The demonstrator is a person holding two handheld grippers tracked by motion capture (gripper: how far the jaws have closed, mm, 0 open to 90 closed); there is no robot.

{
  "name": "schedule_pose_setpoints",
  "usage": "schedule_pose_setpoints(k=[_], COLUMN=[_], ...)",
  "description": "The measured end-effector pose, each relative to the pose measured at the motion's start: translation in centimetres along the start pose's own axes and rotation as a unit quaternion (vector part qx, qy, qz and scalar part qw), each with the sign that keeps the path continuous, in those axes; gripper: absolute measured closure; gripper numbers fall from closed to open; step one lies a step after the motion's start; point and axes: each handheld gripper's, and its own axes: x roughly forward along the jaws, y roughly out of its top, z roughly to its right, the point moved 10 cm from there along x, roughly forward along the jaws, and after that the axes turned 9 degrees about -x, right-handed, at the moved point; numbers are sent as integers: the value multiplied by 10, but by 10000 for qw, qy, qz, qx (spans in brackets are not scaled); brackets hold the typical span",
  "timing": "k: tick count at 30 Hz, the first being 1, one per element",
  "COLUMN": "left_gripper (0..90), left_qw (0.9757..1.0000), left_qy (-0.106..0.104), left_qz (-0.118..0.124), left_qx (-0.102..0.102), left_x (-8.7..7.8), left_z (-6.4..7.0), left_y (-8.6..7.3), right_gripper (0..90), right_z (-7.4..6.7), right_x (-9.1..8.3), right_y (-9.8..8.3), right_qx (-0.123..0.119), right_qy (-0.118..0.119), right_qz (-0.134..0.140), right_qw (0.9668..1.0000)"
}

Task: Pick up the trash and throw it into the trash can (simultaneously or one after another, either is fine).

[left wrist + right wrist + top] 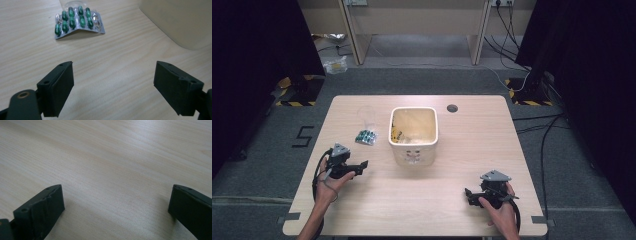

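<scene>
A cream square bin (413, 135) stands at the middle of the wooden table (462, 150), with some yellow scraps inside. Left of it lies a blister pack of green capsules (366, 136), and behind that a clear plastic cup (366, 116). My left gripper (362, 166) rests at the table's left, open and empty, its jaws wide apart. The left gripper view has the blister pack (78, 22) ahead of it and the bin's wall (180, 20) at the right. My right gripper (468, 194) sits near the front right, open over bare wood (112, 170).
A round cable hole (452, 108) is in the table's back right. Grey carpet surrounds the table, with cables (532, 125) to the right and a desk frame (412, 30) behind. Black curtains stand at both sides.
</scene>
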Motion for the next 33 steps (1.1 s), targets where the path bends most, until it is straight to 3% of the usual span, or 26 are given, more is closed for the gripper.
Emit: schedule_pose_setpoints(k=[9,20,33], left_gripper=[160,158,155], left_qw=[9999,9992,9982], left_qy=[152,308,555], left_qz=[66,82,34], left_qx=[-49,-233,-226], left_x=[17,33,57], left_z=[-6,-19,-33], left_y=[21,30,48], right_gripper=[3,3,4], right_z=[0,0,0], right_x=[0,0,0], right_y=[0,0,0], right_qx=[0,-17,-35], right_qy=[-2,8,25], right_qz=[-1,1,8], right_qw=[10000,10000,10000])
